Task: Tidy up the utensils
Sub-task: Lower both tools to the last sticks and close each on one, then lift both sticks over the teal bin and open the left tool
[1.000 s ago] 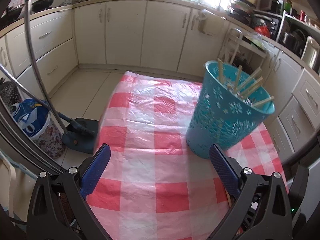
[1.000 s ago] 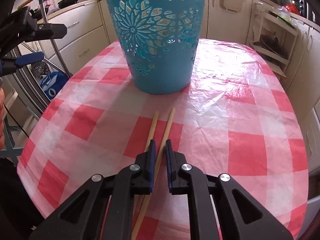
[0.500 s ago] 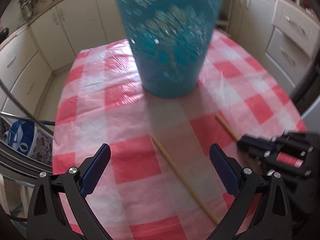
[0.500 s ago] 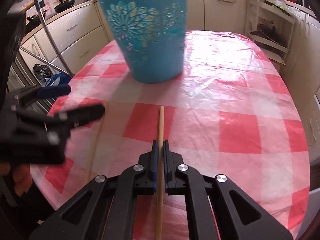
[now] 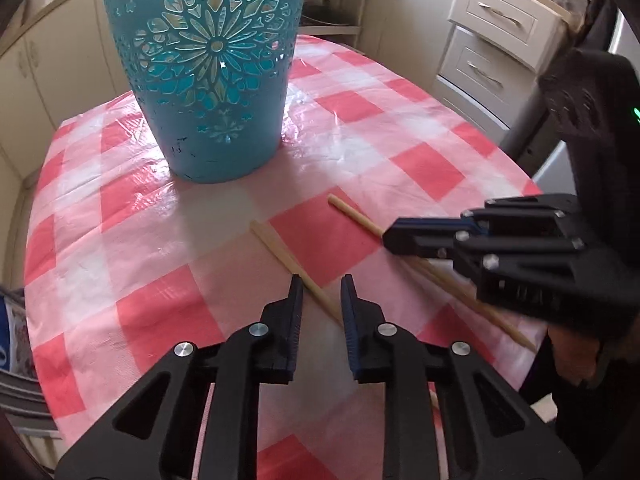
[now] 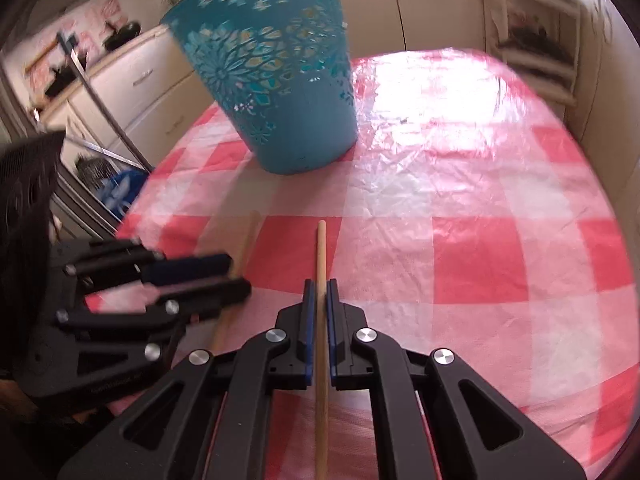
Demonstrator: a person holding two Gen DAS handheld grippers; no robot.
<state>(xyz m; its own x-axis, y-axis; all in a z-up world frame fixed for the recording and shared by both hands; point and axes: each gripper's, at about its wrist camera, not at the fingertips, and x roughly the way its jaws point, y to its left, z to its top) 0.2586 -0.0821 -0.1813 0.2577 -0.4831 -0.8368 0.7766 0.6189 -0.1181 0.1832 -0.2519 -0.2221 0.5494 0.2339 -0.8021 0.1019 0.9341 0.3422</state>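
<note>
Change: within a second my left gripper [image 5: 320,300] swung from the basket [image 5: 208,80] down over the loose chopstick [image 5: 296,268].
Left fingers: narrowly spread, straddling it on the tabletop [image 5: 120,240].
Right gripper [image 6: 319,300]: pinching second chopstick [image 6: 321,248].
Meaning: both sticks nearly basket-ready.

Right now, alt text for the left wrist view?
Left claw, part open, straddles a wooden chopstick on a red-checked tablecloth. At right, the right claw grips a second chopstick; a teal basket stands behind.

two chopsticks [image 5: 288,254] lie side by side before the basket [image 5: 208,80] on the table [image 5: 120,248].
</note>
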